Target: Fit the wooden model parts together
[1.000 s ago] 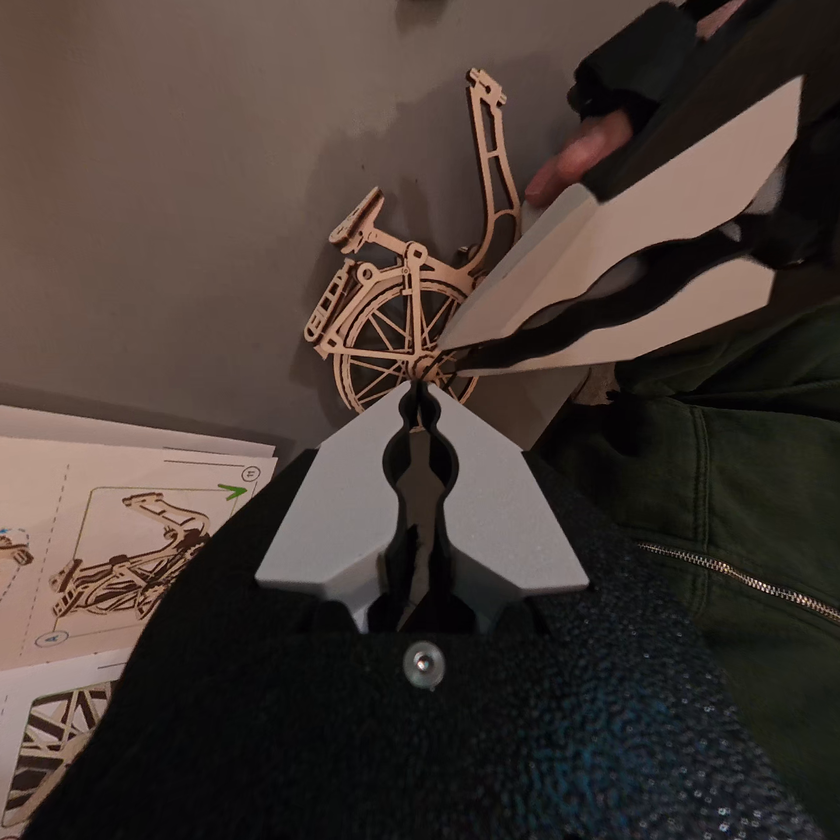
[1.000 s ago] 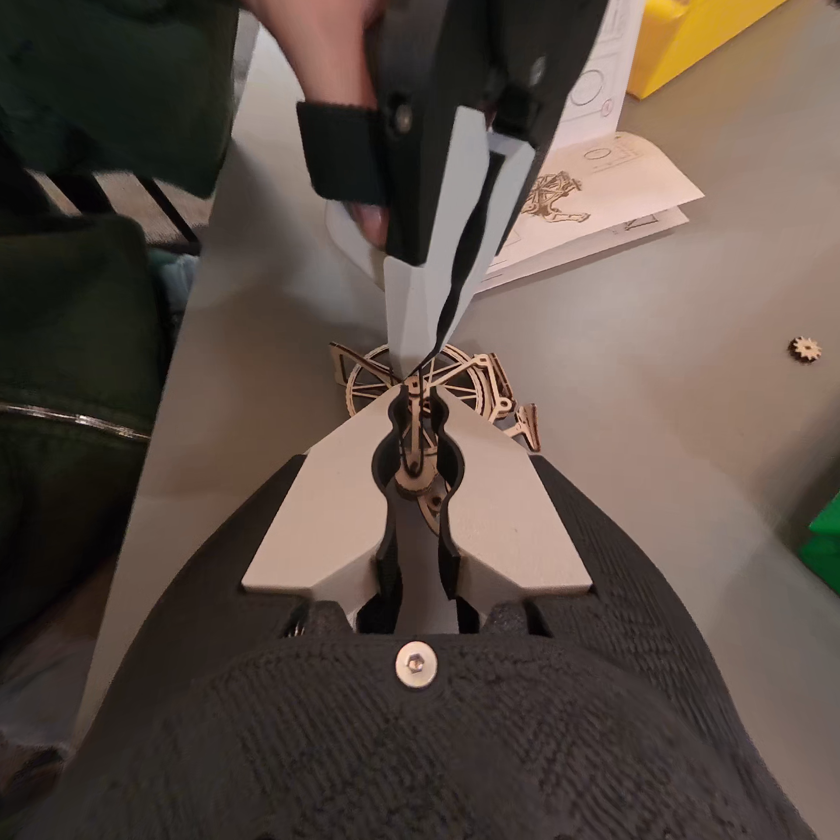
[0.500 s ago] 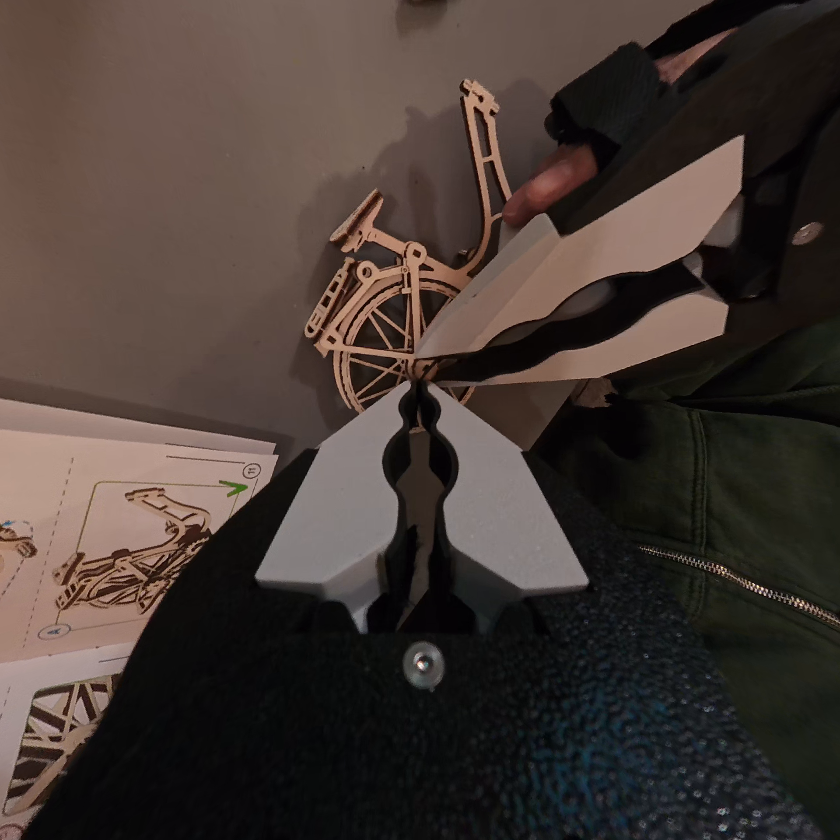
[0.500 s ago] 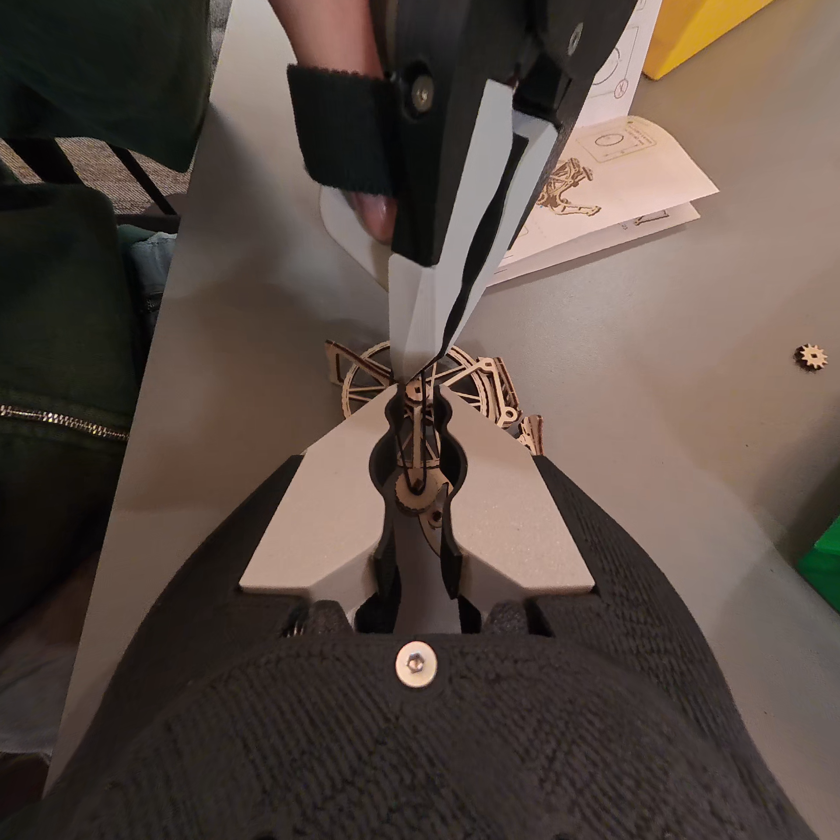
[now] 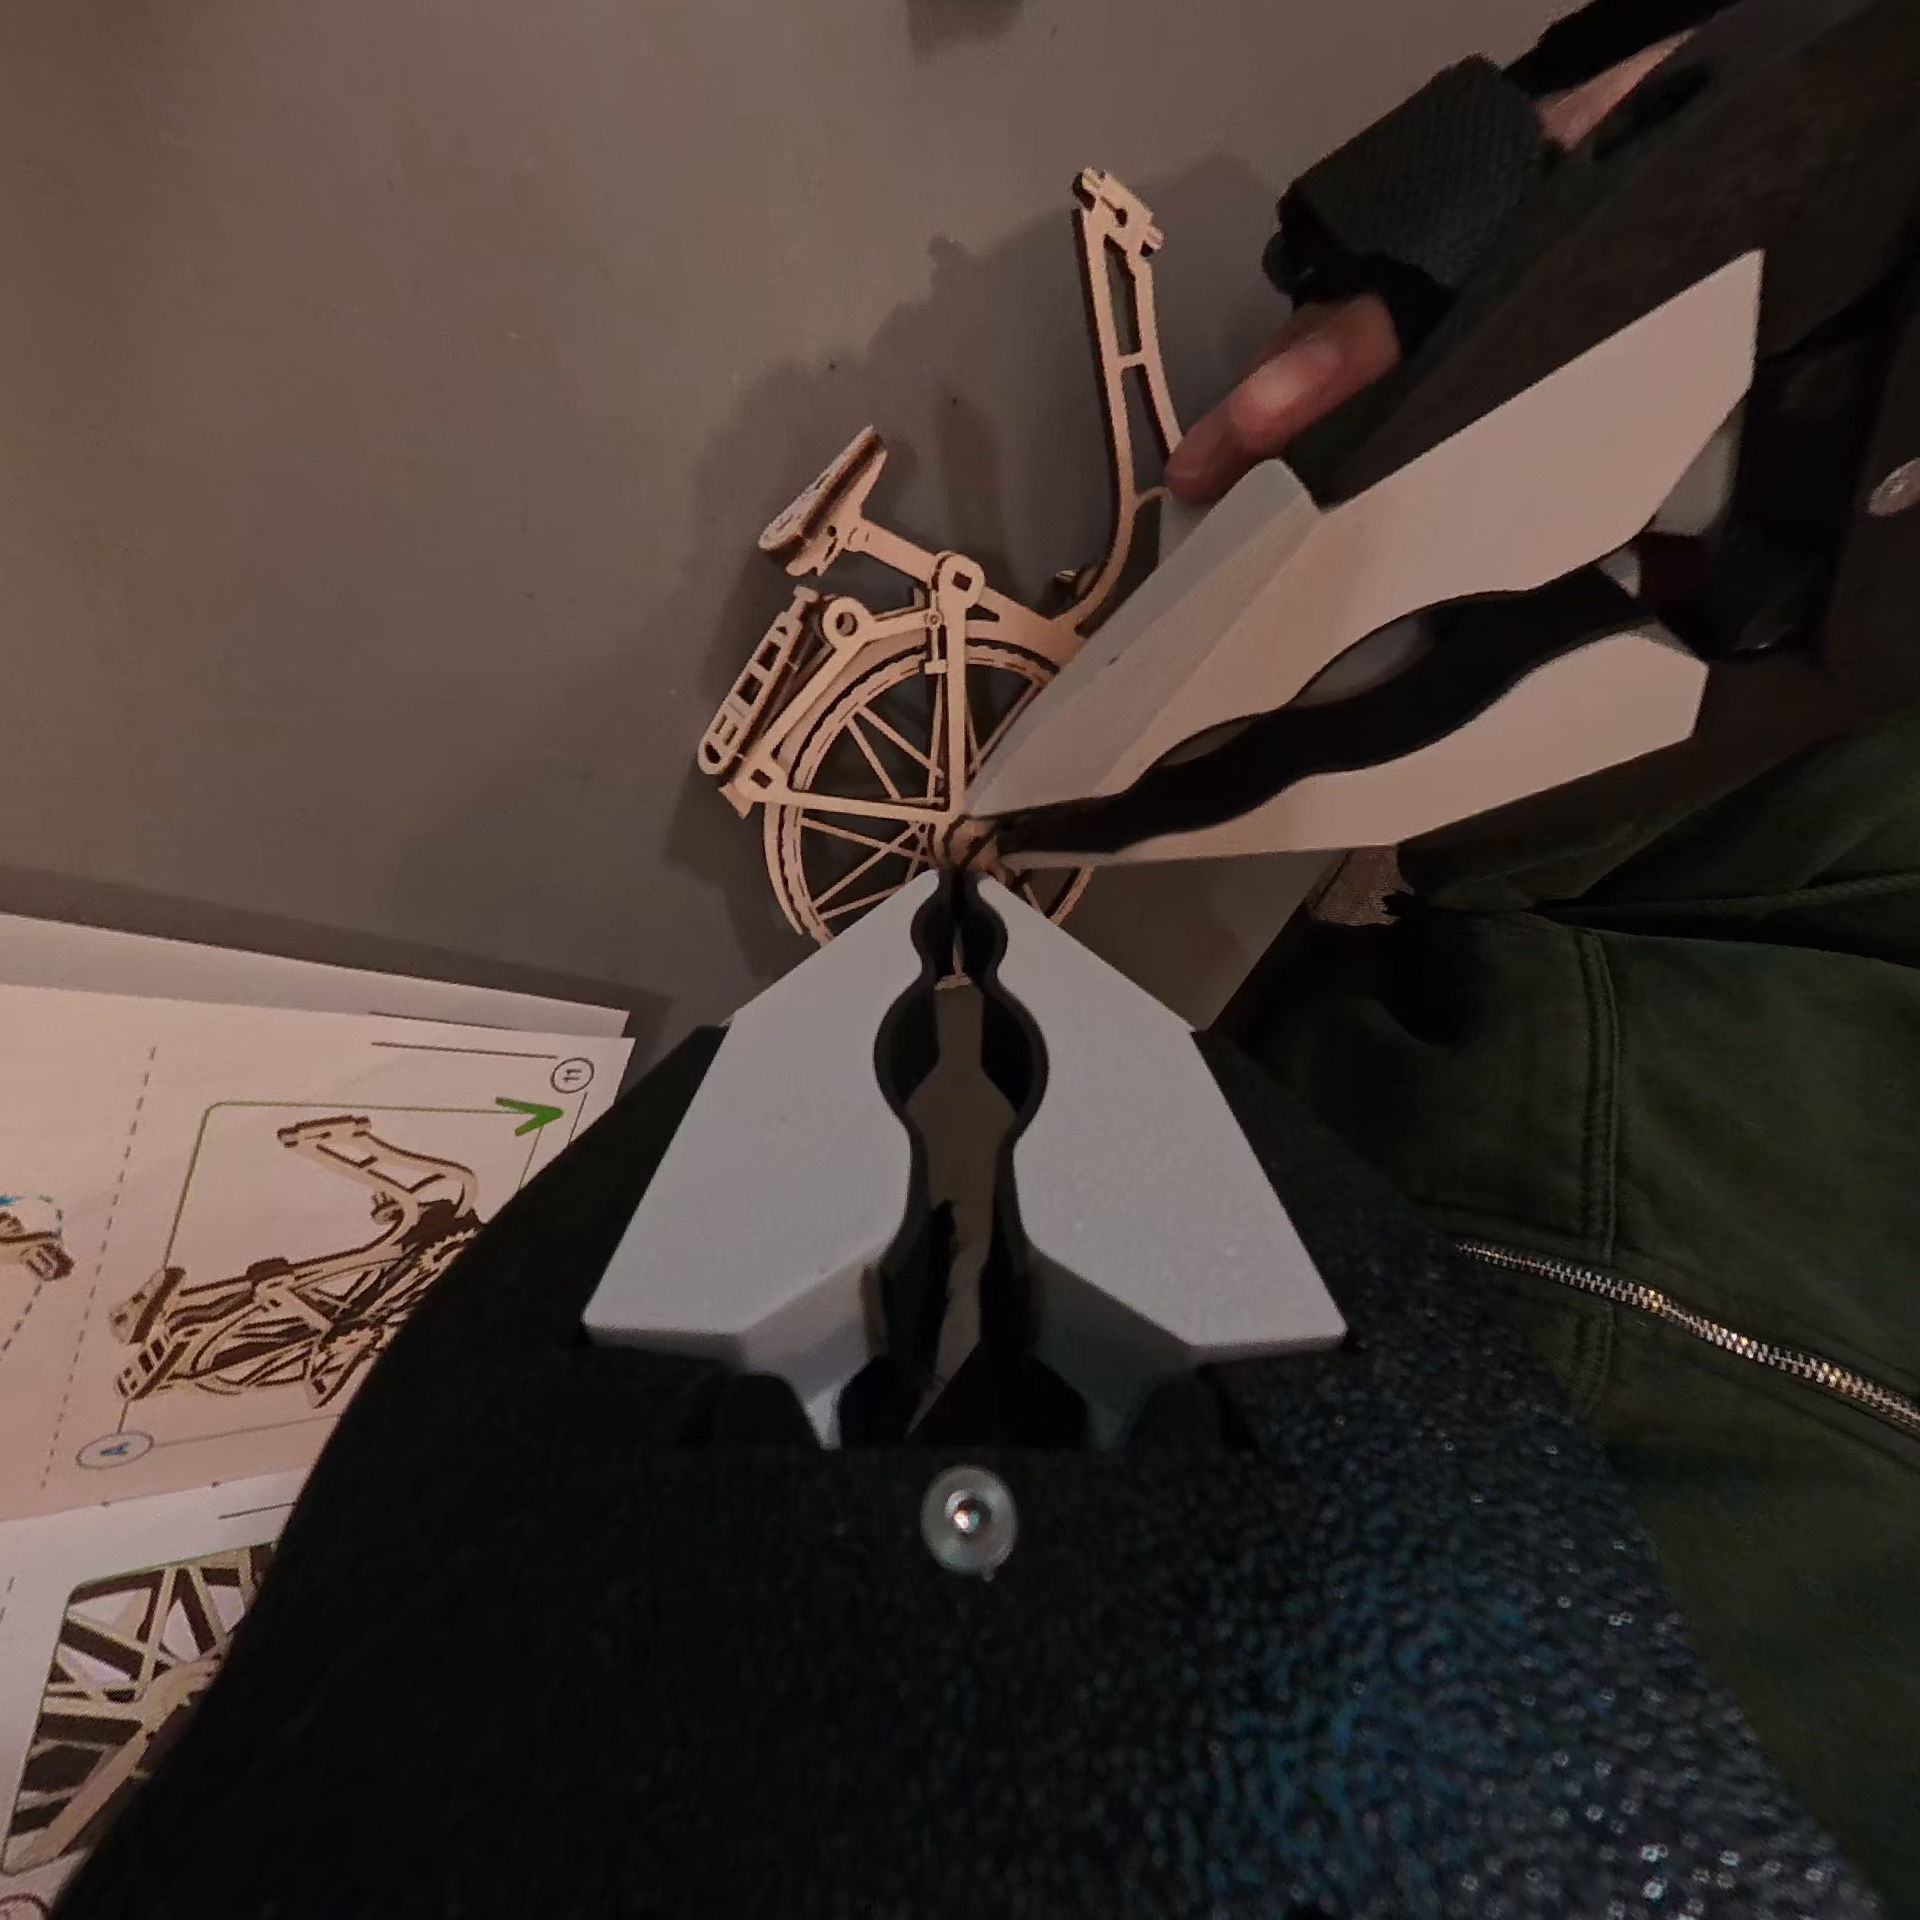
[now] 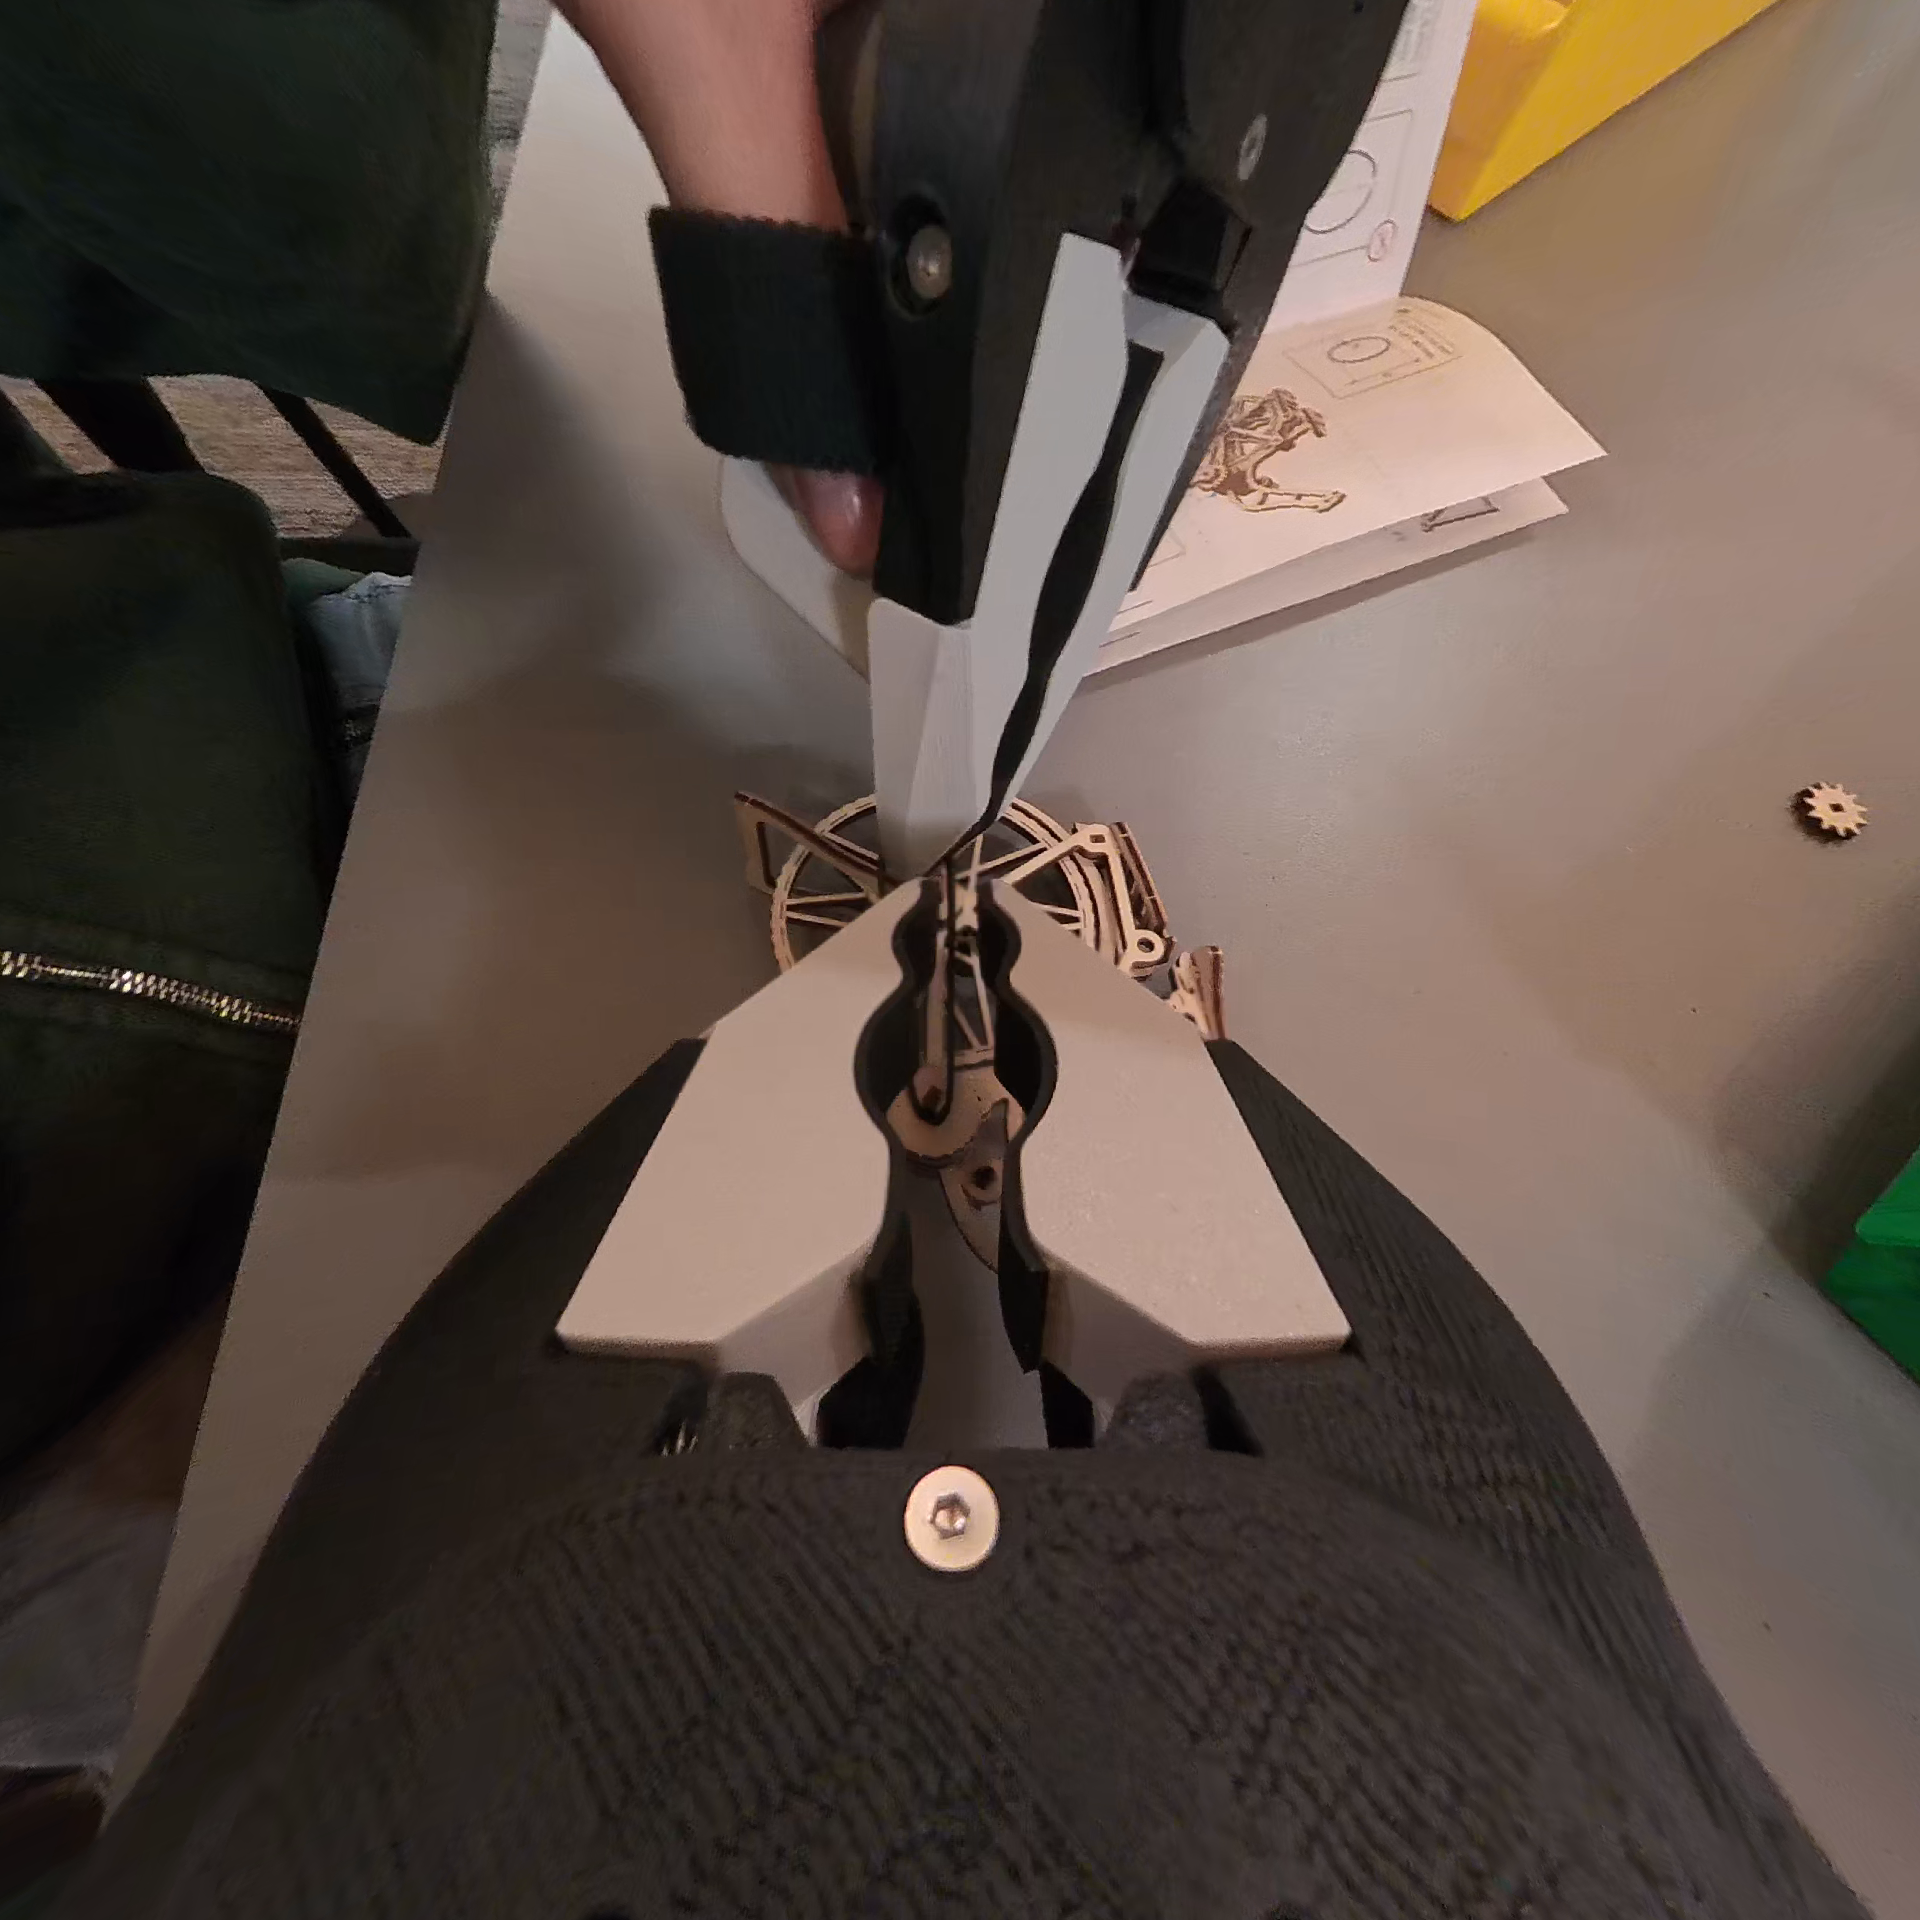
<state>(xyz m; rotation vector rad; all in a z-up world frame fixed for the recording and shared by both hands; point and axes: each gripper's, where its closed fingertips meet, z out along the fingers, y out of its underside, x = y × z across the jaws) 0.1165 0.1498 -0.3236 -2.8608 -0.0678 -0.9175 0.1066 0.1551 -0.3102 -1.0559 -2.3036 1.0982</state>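
Wooden bicycle model (image 5: 914, 727): left gripper (image 5: 961, 883) and right gripper (image 6: 951, 883) both clenched on its wheel hub. Printed instruction sheets (image 5: 260, 1195) at 8 o'clock; loose gear (image 6: 1830, 809).

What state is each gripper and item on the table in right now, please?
left gripper: shut on black band.
right gripper: shut on wooden bicycle model.
wooden bicycle model: part-built, lying flat.
black band: stretched taut.
instruction booklet: open.
small gear: loose, unfitted.
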